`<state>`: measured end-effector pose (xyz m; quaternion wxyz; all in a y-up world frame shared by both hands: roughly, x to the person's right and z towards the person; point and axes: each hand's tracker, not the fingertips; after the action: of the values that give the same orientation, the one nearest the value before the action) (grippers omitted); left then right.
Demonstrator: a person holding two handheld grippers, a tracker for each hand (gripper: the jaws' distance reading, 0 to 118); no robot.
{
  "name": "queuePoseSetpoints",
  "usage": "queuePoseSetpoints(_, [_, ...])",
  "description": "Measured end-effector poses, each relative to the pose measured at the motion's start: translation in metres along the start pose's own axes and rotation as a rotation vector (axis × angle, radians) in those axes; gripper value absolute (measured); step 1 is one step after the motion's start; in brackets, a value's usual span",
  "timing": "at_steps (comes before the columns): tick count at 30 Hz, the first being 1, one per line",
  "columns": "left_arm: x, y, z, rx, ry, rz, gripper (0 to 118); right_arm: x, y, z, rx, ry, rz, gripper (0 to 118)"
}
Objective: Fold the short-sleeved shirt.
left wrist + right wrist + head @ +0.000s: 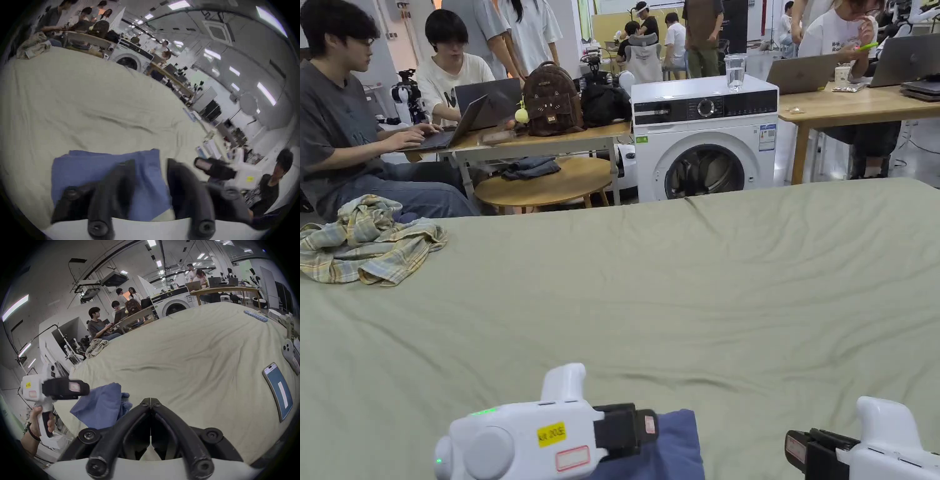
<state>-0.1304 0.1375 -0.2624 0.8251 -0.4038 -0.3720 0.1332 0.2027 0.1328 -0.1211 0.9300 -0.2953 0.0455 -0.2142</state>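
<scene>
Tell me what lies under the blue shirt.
The blue shirt lies folded on the pale green sheet, which shows all around it. Whatever is beneath the folded layers is covered.

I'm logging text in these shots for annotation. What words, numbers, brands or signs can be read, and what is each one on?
No text here reads clearly enough to quote.
yellow sticker on the left gripper: dark characters, too small to read reliably.
door sticker on the washing machine: print too small.
phone lying on the sheet: screen too blurred and warped to read.
</scene>
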Motion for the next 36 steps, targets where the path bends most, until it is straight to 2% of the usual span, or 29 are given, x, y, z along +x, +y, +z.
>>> queuePoseSetpoints(1, [-0.002,-0.005,-0.013,-0.048,-0.015,0.003,5,-0.001,-0.001,-0.001,-0.002,0.002,-0.002,0])
queuePoseSetpoints(2, [-0.005,-0.011,-0.028,-0.096,-0.024,0.011,5,-0.004,-0.003,-0.001,-0.005,0.006,-0.002,0])
queuePoseSetpoints(4, [0.007,-0.025,-0.047,-0.165,0.069,-0.003,4,-0.009,-0.005,-0.002,-0.019,0.016,0.012,0])
queuePoseSetpoints(10, [0.008,-0.023,-0.033,-0.118,0.036,0.014,2,-0.032,-0.007,-0.024,-0.084,0.042,0.093,0])
queuePoseSetpoints(11, [0.008,-0.023,-0.023,-0.095,0.02,0.028,4,-0.039,-0.006,-0.03,-0.105,0.057,0.1,0])
queuePoseSetpoints(12, [0.01,-0.02,-0.009,-0.042,-0.002,0.034,16,-0.047,-0.005,-0.038,-0.121,0.074,0.116,0])
queuePoseSetpoints(13, [0.009,-0.019,0.005,-0.002,-0.023,0.029,41,-0.054,-0.005,-0.046,-0.13,0.086,0.133,0])
queuePoseSetpoints(14, [0.007,-0.017,0.022,0.026,-0.041,0.016,54,-0.063,-0.004,-0.055,-0.151,0.107,0.158,0])
queuePoseSetpoints(16, [-0.003,-0.014,0.052,0.066,-0.037,0.005,59,-0.078,-0.002,-0.075,-0.215,0.145,0.176,0])
queuePoseSetpoints(18, [-0.018,-0.012,0.082,0.115,-0.002,0.006,67,-0.092,-0.004,-0.097,-0.294,0.107,0.216,0])
queuePoseSetpoints(20, [-0.042,-0.01,0.102,0.143,0.036,0.057,69,-0.099,-0.009,-0.116,-0.368,0.005,0.273,0])
queuePoseSetpoints(21, [-0.058,-0.009,0.107,0.126,0.037,0.102,69,-0.1,-0.012,-0.123,-0.4,-0.014,0.291,0])
queuePoseSetpoints(25, [-0.099,-0.014,0.094,0.074,-0.056,0.301,69,-0.105,-0.013,-0.117,-0.379,-0.009,0.298,0])
queuePoseSetpoints(28, [-0.113,-0.016,0.06,0.051,-0.069,0.31,69,-0.107,-0.015,-0.116,-0.372,-0.021,0.331,0])
queuePoseSetpoints(30, [-0.123,-0.017,0.035,-0.096,-0.02,0.333,69,-0.107,-0.013,-0.116,-0.377,-0.022,0.325,0])
queuePoseSetpoints(31, [-0.125,-0.018,0.028,-0.111,0.022,0.331,68,-0.106,-0.012,-0.116,-0.382,-0.02,0.32,0])
queuePoseSetpoints(34, [-0.113,-0.019,0.031,-0.066,-0.024,0.386,68,-0.102,-0.013,-0.116,-0.377,-0.014,0.304,0])
queuePoseSetpoints(35, [-0.112,-0.019,0.03,-0.069,-0.019,0.384,66,-0.1,-0.014,-0.115,-0.37,-0.006,0.294,0])
queuePoseSetpoints(36, [-0.111,-0.022,0.031,-0.067,-0.016,0.365,58,-0.098,-0.015,-0.115,-0.366,-0.003,0.279,0])
